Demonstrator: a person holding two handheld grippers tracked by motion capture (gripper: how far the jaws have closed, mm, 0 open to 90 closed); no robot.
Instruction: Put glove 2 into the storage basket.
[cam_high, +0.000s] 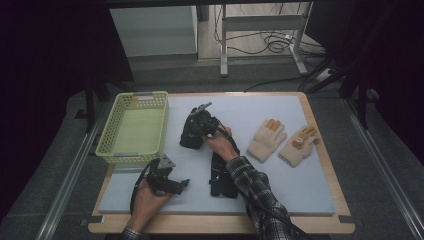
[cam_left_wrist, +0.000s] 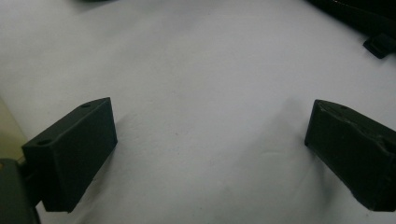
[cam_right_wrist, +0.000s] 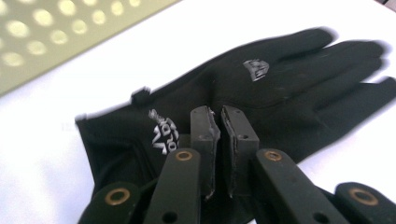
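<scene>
A black glove (cam_right_wrist: 261, 93) lies on the pale surface (cam_high: 280, 190) just right of the yellow basket (cam_high: 134, 127). The right gripper (cam_right_wrist: 220, 122) has its jaws pinched together on the glove's fabric near the cuff. A second black glove (cam_high: 220, 177) lies nearer the person. The left gripper (cam_left_wrist: 210, 140) hovers wide open over bare mat, holding nothing. Two cream gloves (cam_high: 282, 140) lie well apart to the right.

Basket (cam_high: 134, 127) left of gloves (cam_high: 282, 141), all on mat (cam_high: 300, 185).

1. Black fabric glove (cam_right_wrist: 261, 93) with white printed logos, just beside the pale yellow-green perforated plastic basket (cam_high: 134, 128).
2. Two cream knitted gloves (cam_high: 266, 139) with orange fingertips, well apart from the basket.
3. Light grey padded surface (cam_high: 300, 185).
4. Dark plaid sleeve (cam_high: 255, 187).
</scene>
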